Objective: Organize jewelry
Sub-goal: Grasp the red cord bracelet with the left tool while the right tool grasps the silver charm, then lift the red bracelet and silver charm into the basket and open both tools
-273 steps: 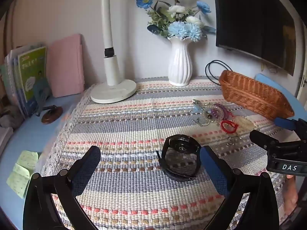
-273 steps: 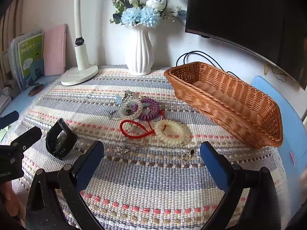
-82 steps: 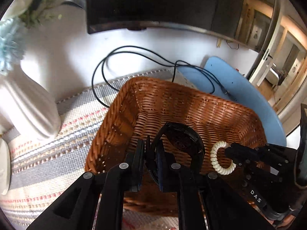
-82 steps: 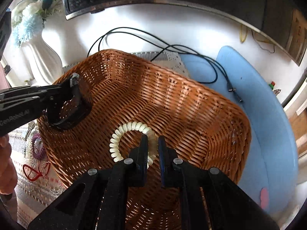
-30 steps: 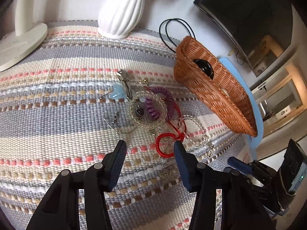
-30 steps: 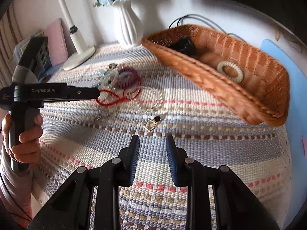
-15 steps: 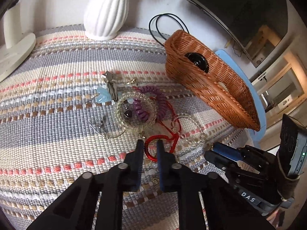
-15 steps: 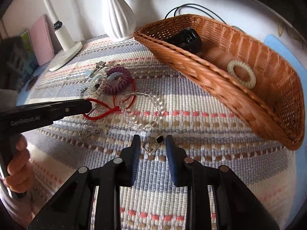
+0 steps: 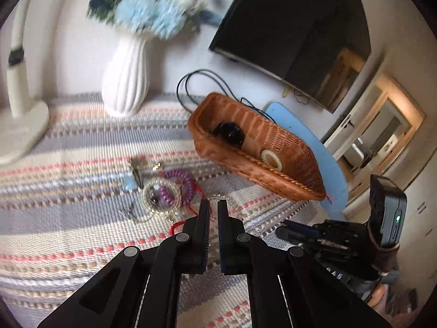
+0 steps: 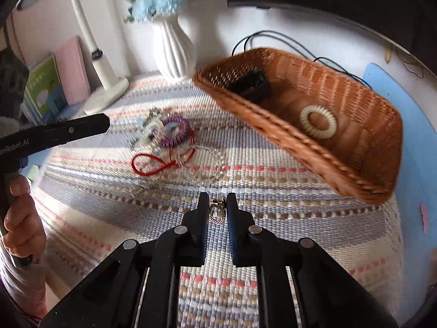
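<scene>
While my right claw (image 10: 217, 205) is pinching a small pendant (image 10: 217, 213), my left claw (image 9: 213, 207) is sitting nearly closed, apparently empty

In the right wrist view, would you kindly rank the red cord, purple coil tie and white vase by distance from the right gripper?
From the right gripper:
1. Red cord, ahead and left.
2. Purple coil tie, beyond it.
3. White vase, at the wall.

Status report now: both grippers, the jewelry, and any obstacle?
Right gripper shut on small metal pendant. Left gripper nearly shut over red cord; grip unclear. Watch and cream coil in basket. Path clear.
</scene>
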Action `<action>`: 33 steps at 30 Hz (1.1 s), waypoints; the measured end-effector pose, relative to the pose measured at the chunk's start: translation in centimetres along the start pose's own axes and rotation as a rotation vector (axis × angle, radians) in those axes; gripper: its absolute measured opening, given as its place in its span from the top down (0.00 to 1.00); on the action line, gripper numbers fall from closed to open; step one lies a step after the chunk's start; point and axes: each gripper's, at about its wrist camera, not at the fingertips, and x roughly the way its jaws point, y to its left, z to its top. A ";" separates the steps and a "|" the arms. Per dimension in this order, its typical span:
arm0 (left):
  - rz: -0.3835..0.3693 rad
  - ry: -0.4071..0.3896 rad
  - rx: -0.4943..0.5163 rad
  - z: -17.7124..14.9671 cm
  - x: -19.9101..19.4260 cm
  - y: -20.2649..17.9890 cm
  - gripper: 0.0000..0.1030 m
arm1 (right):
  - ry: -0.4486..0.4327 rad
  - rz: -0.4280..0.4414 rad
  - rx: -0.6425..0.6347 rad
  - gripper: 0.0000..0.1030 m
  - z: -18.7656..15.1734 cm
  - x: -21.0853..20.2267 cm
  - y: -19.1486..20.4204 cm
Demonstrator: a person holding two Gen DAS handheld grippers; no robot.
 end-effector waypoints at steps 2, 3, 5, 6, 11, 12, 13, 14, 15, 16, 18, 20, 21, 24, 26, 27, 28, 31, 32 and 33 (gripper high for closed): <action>0.042 0.019 0.026 0.1 -0.2 -0.6 0.92 | -0.015 -0.003 0.002 0.86 -0.1 -0.9 -0.1; 0.041 0.038 0.029 0.1 0.0 -0.5 0.77 | -0.021 0.002 0.004 0.86 -0.2 -1.4 -0.1; 0.068 0.075 -0.006 -0.3 0.9 1.3 0.44 | -0.029 0.019 0.007 0.86 -0.6 -2.0 -0.2; 0.085 0.078 -0.026 -0.6 1.4 2.1 0.41 | -0.031 0.025 0.006 0.86 -0.8 -2.2 -0.1; 0.051 0.166 -0.109 -1.4 5.0 5.1 0.51 | -0.015 0.035 -0.009 0.86 -1.3 -1.9 0.4; 0.052 0.175 -0.112 -1.4 5.4 5.2 0.58 | -0.012 0.037 -0.010 0.86 -1.3 -1.8 0.4; 0.050 0.182 -0.111 -1.5 5.7 5.2 0.59 | -0.009 0.039 -0.011 0.86 -1.4 -1.7 0.4; 0.042 0.193 -0.109 -1.4 6.1 5.2 0.62 | -0.004 0.041 -0.010 0.86 -1.4 -1.4 0.4; 0.035 0.207 -0.108 -1.4 6.5 5.2 0.74 | -0.001 0.042 -0.008 0.86 -1.4 -1.2 0.3; 0.031 0.222 -0.108 -1.4 6.9 5.1 0.83 | 0.003 0.043 -0.005 0.86 -1.4 -1.0 0.3; 0.025 0.232 -0.101 -1.6 7.1 4.9 0.96 | 0.008 0.046 0.001 0.86 -1.4 -0.7 0.1; 0.035 0.202 -0.073 -1.9 6.2 4.1 0.96 | 0.006 0.048 0.007 0.86 -1.5 -0.8 -0.1; 0.028 0.183 -0.067 -1.6 5.5 3.7 0.96 | 0.001 0.054 0.016 0.86 -1.5 -1.1 -0.3; -0.014 0.130 -0.050 -0.9 3.2 2.3 0.96 | -0.025 0.086 0.046 0.86 -1.1 -2.5 -1.0; -0.039 0.091 -0.016 -0.1 1.2 0.6 0.96 | -0.042 0.096 0.056 0.86 -0.9 -3.5 -1.4; -0.049 0.076 0.001 0.2 0.5 -0.3 0.96 | -0.054 0.101 0.064 0.86 -0.7 -4.2 -1.6; -0.061 0.056 0.025 0.6 -0.6 -1.6 0.96 | -0.065 0.108 0.072 0.86 -0.7 -4.9 -1.8; -0.073 0.020 0.079 2.0 -2.6 -4.7 0.96 | -0.099 0.143 0.100 0.86 -0.3 -7.1 -2.7; -0.076 0.014 0.091 2.4 -3.0 -5.5 0.96 | -0.107 0.156 0.111 0.86 0.0 -7.7 -3.1; -0.081 0.010 0.101 2.9 -3.0 -6.4 0.96 | -0.113 0.167 0.124 0.86 0.3 -8.4 -3.5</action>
